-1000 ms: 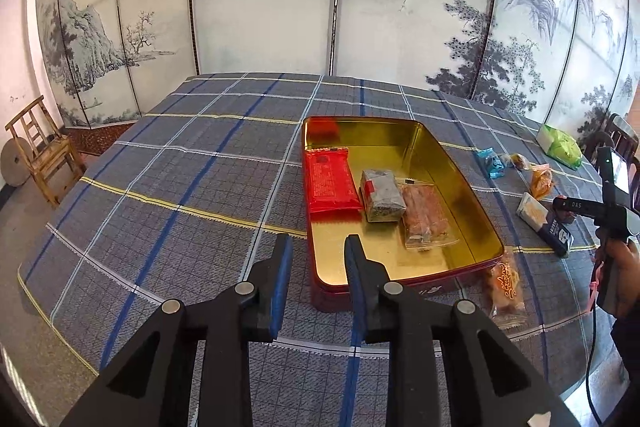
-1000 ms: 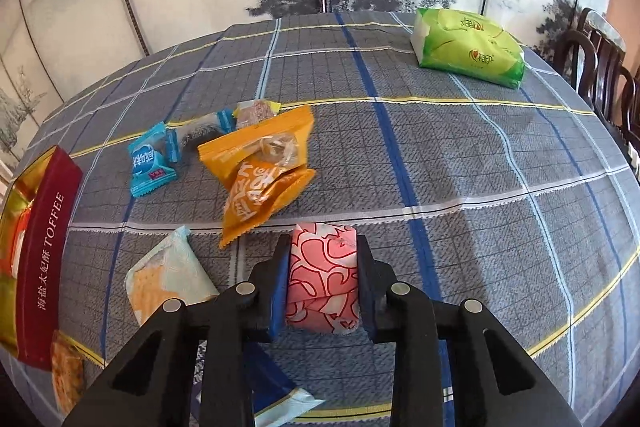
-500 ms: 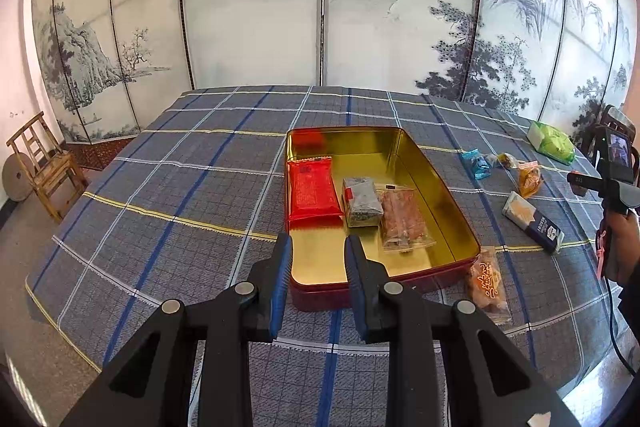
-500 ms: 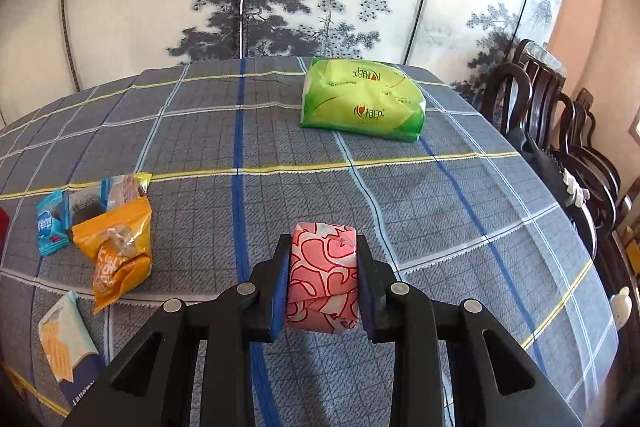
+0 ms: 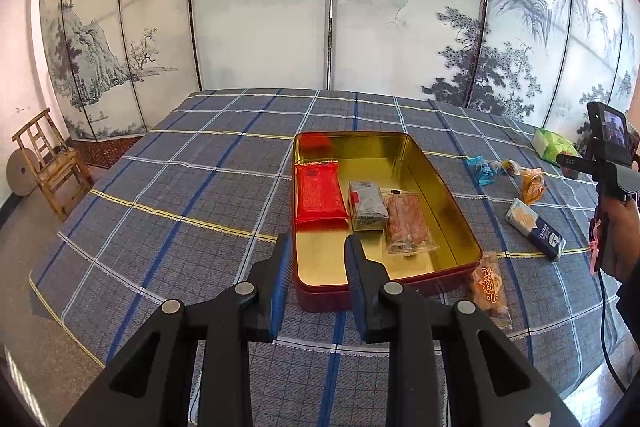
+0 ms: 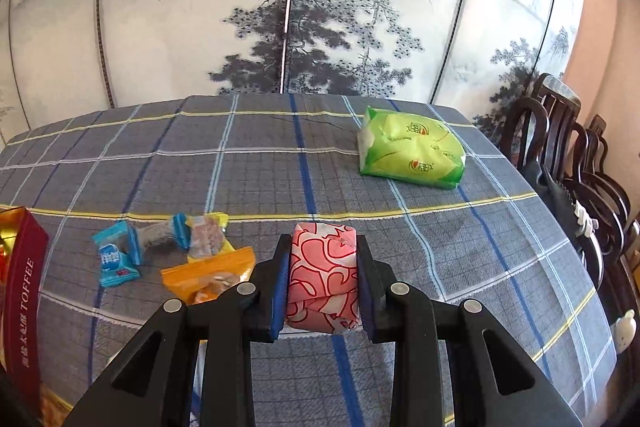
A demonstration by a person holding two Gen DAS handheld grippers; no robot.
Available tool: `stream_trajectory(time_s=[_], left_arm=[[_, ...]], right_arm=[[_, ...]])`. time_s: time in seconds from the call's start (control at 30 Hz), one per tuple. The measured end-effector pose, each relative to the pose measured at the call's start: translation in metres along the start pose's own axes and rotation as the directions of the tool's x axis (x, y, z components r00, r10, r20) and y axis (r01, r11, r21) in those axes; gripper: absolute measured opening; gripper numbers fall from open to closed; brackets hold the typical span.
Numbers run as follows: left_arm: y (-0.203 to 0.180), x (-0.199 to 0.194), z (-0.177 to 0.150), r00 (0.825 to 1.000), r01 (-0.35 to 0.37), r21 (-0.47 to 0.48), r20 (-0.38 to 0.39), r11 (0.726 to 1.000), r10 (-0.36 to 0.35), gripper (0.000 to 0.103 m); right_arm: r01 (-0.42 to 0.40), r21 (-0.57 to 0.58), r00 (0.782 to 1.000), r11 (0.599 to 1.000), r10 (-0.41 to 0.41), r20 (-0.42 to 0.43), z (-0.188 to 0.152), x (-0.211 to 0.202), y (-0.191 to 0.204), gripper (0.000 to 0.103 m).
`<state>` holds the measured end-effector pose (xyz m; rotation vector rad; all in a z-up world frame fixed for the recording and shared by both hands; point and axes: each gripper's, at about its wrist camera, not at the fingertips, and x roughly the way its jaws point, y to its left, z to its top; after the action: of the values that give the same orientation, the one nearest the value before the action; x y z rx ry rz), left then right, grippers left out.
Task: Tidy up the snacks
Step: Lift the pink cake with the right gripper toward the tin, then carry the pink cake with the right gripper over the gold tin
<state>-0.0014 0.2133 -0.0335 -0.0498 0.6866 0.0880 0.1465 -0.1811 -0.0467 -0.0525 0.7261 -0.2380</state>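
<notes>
Snack sorting: one pink-patterned packet is clamped in the right gripper; the left gripper is held empty, its jaws narrowly parted, above the near rim of the tin.

One red-and-gold tin is shown with three packets laid side by side in it: one red, one grey, one clear, each with its long axis running near to far. On the checked cloth six loose snacks are counted in the left view, to the right of the tin. Compared with the earlier frames, the pink packet is carried higher above the cloth, and the tin's edge is seen again at far left. The pink packet's long axis is held pointing away along the fingers.
</notes>
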Motion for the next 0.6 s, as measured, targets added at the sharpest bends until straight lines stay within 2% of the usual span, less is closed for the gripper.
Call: stream_trajectory(time_s=[0.33,0.6], left_arm=[[0.013,-0.005,-0.007,1.000,-0.012,-0.018,-0.005,1.000,0.011,0.025],[0.024,-0.006,-0.011,1.000,-0.020,-0.038,-0.008,0.999,0.019,0.025]], right_arm=[[-0.073,-0.059,0.997,0.996,0.075,0.029,0.013,-0.023,0.063,0.030],[-0.101,-0.105,0.994,0.989,0.105,0.037,0.014,-0.031,0.101,0.030]])
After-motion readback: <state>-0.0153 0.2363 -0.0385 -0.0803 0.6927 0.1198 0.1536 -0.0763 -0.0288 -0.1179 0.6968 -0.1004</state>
